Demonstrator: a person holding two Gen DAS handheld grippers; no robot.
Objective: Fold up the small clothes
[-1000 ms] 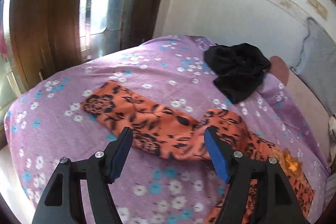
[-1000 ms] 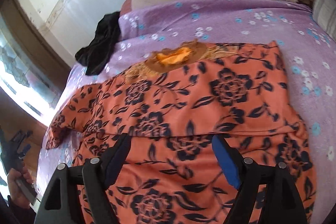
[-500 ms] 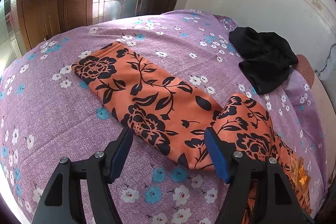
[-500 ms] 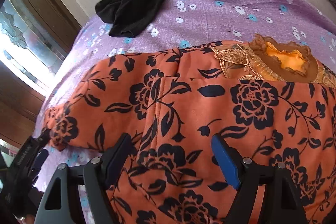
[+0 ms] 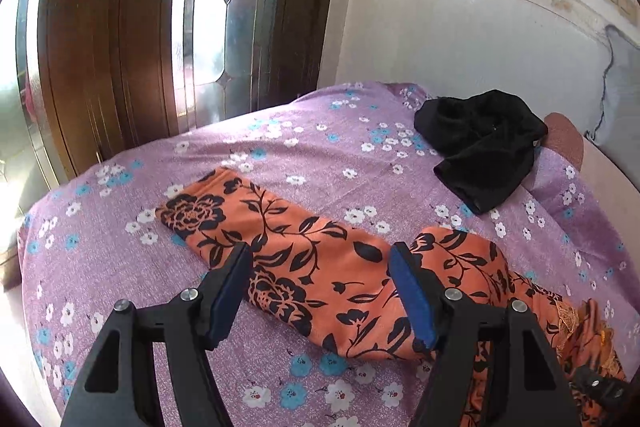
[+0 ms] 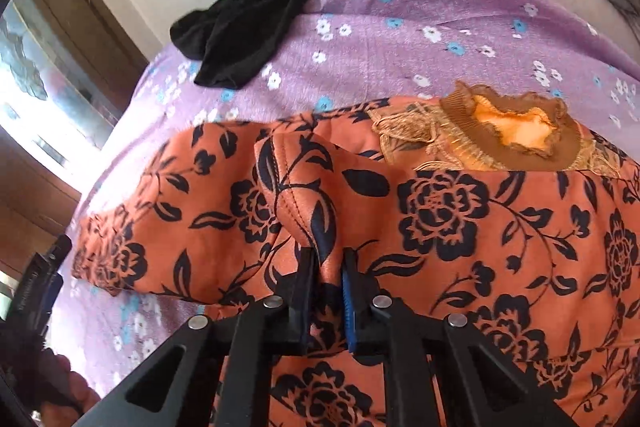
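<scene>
An orange top with black flowers (image 6: 460,211) lies spread on the purple flowered bedspread (image 6: 400,39); its brown collar (image 6: 516,131) is at the far side. My right gripper (image 6: 327,267) is shut on a pinched ridge of the top's cloth near the sleeve seam. In the left wrist view the top's sleeve (image 5: 280,251) stretches out to the left on the bedspread (image 5: 320,147). My left gripper (image 5: 320,287) is open and empty, its jaws wide apart just above the sleeve.
A crumpled black garment (image 5: 484,151) lies at the far side of the bed; it also shows in the right wrist view (image 6: 248,19). A wooden door with glass panes (image 5: 160,27) stands left of the bed. A white tiled wall (image 5: 460,27) is behind.
My right gripper has closed on a fold of the orange top. My left gripper has stayed open and pulled back a little, over the sleeve.
</scene>
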